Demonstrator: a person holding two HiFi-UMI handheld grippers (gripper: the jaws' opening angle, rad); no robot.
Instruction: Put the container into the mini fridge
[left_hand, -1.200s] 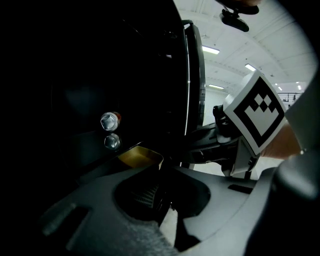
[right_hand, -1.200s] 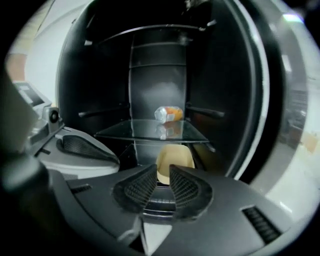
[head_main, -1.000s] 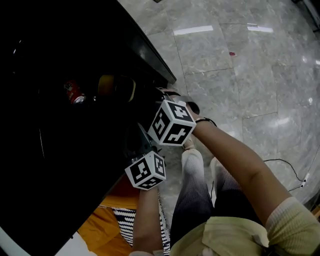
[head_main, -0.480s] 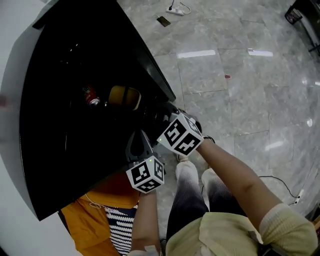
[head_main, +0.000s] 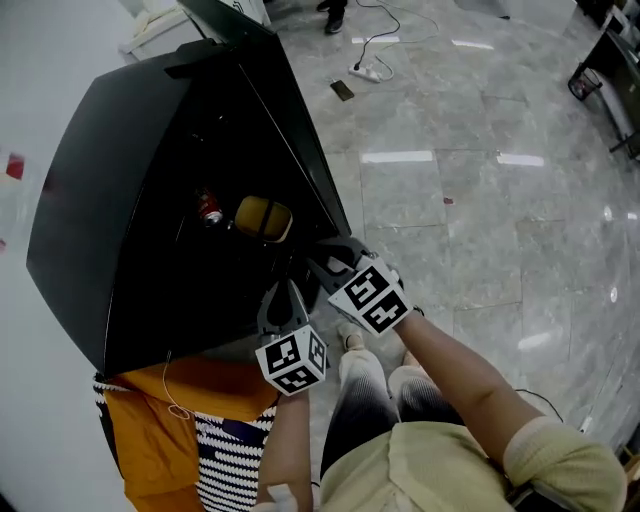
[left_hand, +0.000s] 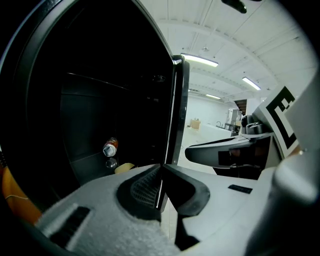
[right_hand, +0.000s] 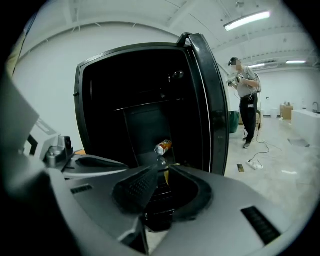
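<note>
So the black mini fridge (head_main: 120, 230) is standing open, and the yellow container (head_main: 262, 217) is already inside it, lying on the dark shelf. A red drink can (head_main: 208, 208) lies on its side just beside it, at about 9 o'clock from the container in the head view. They're close, but I can't tell if they touch.

Both grippers are outside the fridge, right by its open front and near each other. The left gripper (head_main: 283, 292) sits at roughly 6 o'clock from the container. Its own view shows the jaws pressed together at the tips with nothing in between. The right gripper (head_main: 320, 262) is at around 4 o'clock from the container, and it's the same there: jaws closed at the tips, holding nothing. In the right gripper view there's just a sliver of yellow right behind the jaw tips, with the can above it at 12 o'clock.

Other stuff: an orange cloth (head_main: 170, 430) with a black-and-white striped bit is under the fridge's near edge, at 7 o'clock from the left gripper. There's a power strip (head_main: 366, 70) on the grey marble floor (head_main: 480, 240) off at 1 o'clock. The right gripper view also has another person (right_hand: 245, 85) standing well back, at 3 o'clock from the fridge.
</note>
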